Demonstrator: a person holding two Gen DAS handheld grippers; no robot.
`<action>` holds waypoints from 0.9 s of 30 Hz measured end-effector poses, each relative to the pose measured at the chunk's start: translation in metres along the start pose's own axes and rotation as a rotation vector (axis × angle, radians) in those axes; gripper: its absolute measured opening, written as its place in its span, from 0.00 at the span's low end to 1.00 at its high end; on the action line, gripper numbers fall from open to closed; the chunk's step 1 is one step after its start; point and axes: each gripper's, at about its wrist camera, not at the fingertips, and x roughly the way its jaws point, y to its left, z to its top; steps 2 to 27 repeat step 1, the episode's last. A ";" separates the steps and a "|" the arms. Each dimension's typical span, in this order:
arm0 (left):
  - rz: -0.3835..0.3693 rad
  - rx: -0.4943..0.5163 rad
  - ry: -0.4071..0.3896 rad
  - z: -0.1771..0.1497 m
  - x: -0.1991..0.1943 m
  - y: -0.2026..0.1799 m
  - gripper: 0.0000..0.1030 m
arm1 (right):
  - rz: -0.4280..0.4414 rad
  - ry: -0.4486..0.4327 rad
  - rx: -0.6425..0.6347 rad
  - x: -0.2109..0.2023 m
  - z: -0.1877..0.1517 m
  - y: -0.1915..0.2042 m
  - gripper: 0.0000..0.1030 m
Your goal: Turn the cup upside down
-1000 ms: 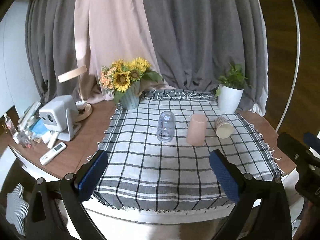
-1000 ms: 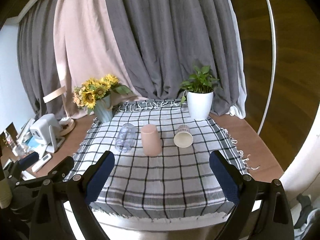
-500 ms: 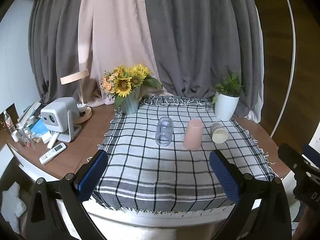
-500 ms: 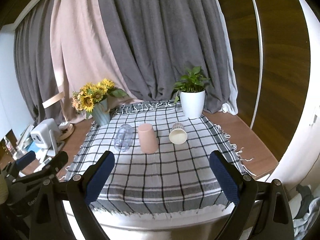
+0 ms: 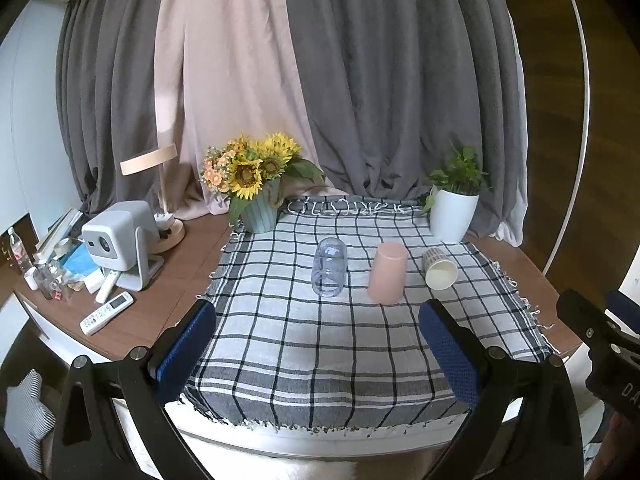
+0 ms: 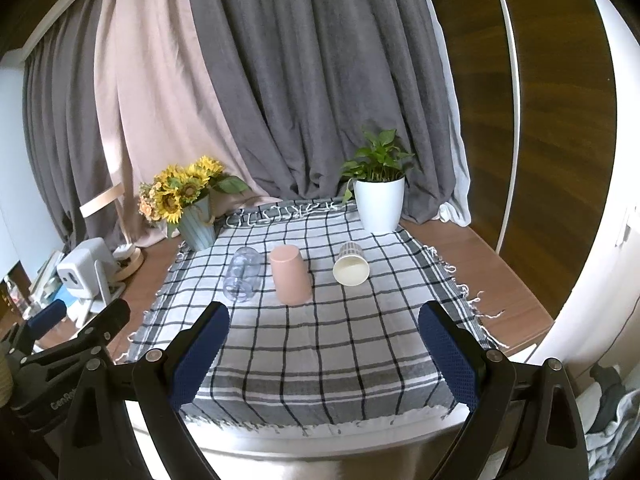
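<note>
Three cups sit in a row on the checked cloth (image 5: 328,344). A clear plastic cup (image 5: 329,267) (image 6: 242,275) lies on its side at the left. A pink cup (image 5: 387,272) (image 6: 289,274) stands upside down in the middle. A paper cup (image 5: 439,269) (image 6: 351,264) lies on its side at the right, mouth toward me. My left gripper (image 5: 316,356) is open and empty, back by the table's near edge. My right gripper (image 6: 324,356) is open and empty there too. Both are well short of the cups.
A sunflower vase (image 5: 258,184) stands at the cloth's back left, a white potted plant (image 5: 454,208) at the back right. A projector (image 5: 120,240), a lamp (image 5: 160,192), a remote (image 5: 106,313) and small clutter sit on the wooden table to the left. Curtains hang behind.
Both grippers have pulled back and tilted up a little, so the table and cups look smaller and farther. The cups have not moved. Both grippers stay open.
</note>
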 end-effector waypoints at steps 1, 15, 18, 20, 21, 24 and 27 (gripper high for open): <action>-0.002 0.000 0.001 0.000 0.000 0.000 1.00 | 0.000 0.002 0.001 0.001 0.000 -0.002 0.93; -0.002 0.000 0.001 0.000 0.000 0.000 1.00 | 0.000 0.002 0.001 0.001 0.000 -0.002 0.93; -0.002 0.000 0.001 0.000 0.000 0.000 1.00 | 0.000 0.002 0.001 0.001 0.000 -0.002 0.93; -0.002 0.000 0.001 0.000 0.000 0.000 1.00 | 0.000 0.002 0.001 0.001 0.000 -0.002 0.93; -0.002 0.000 0.001 0.000 0.000 0.000 1.00 | 0.000 0.002 0.001 0.001 0.000 -0.002 0.93; -0.002 0.000 0.001 0.000 0.000 0.000 1.00 | 0.000 0.002 0.001 0.001 0.000 -0.002 0.93; -0.002 0.000 0.001 0.000 0.000 0.000 1.00 | 0.000 0.002 0.001 0.001 0.000 -0.002 0.93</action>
